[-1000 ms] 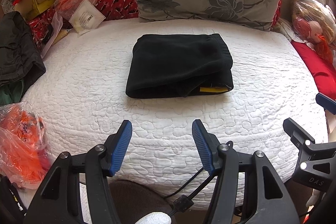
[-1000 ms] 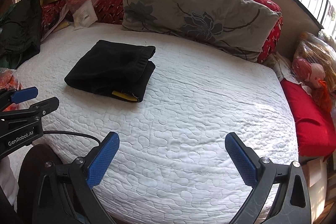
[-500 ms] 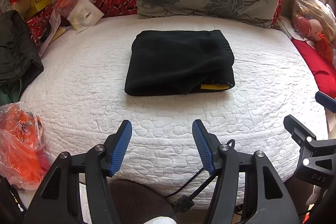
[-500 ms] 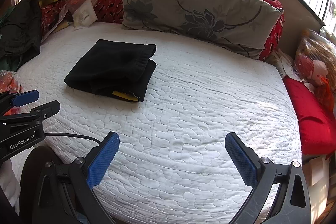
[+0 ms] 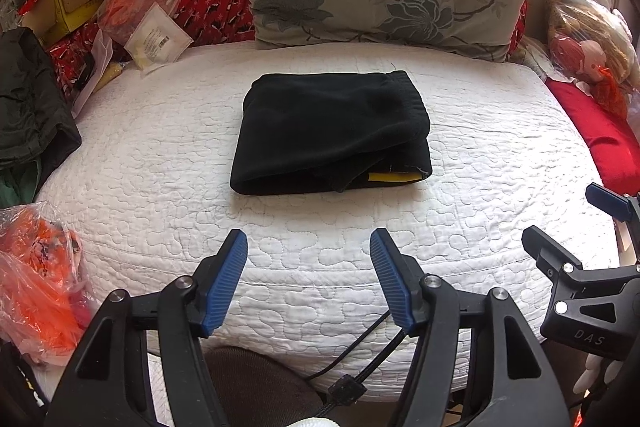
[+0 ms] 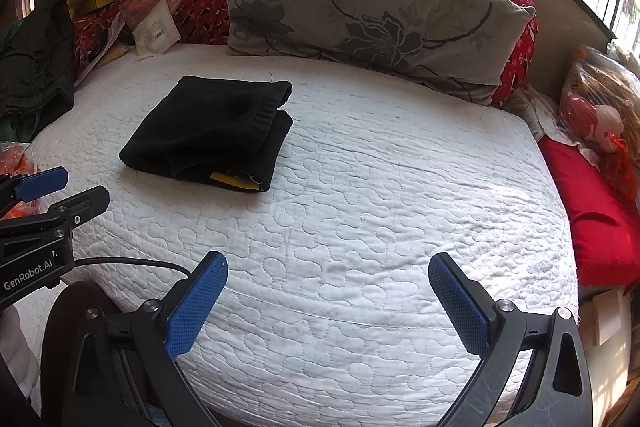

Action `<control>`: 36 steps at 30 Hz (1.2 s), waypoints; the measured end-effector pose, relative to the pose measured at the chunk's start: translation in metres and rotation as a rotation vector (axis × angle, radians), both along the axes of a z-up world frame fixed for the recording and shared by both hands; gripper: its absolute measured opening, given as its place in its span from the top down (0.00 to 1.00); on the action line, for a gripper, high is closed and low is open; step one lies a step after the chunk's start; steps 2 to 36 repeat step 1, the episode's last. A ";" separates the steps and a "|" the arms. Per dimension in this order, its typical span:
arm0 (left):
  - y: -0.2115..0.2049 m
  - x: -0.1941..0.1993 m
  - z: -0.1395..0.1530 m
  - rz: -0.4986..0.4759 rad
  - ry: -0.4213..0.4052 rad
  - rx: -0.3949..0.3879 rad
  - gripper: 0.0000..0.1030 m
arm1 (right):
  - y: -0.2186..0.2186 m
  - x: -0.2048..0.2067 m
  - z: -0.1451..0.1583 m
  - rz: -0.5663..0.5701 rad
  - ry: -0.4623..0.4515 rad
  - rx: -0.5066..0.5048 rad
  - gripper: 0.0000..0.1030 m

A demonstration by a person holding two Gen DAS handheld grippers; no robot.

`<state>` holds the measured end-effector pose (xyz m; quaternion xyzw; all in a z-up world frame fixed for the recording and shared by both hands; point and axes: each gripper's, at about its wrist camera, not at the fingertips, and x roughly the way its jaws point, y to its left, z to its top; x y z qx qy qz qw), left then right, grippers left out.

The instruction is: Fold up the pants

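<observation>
The white quilted bed carries your folded black pants mid-mattress, long axis crosswise; they lie straight ahead of your left gripper, nearer than your right gripper; both are released, holding nothing.

Folded black pants on quilt

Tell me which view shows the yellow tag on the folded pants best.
The left wrist view: it faces the open front edge of the folded black pants squarely, so the yellow tag shows as a full strip. The right wrist view sees the pants at an angle, with the tag foreshortened.
</observation>
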<state>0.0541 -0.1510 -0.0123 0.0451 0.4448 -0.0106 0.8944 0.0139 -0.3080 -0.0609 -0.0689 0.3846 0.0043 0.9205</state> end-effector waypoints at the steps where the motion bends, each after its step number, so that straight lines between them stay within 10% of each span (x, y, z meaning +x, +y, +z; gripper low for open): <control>1: 0.000 0.000 0.000 0.003 0.001 -0.001 0.39 | -0.001 0.000 0.000 -0.002 0.000 0.002 0.01; 36: 0.000 0.000 0.000 0.003 0.001 -0.001 0.39 | -0.001 0.000 0.000 -0.002 0.000 0.002 0.01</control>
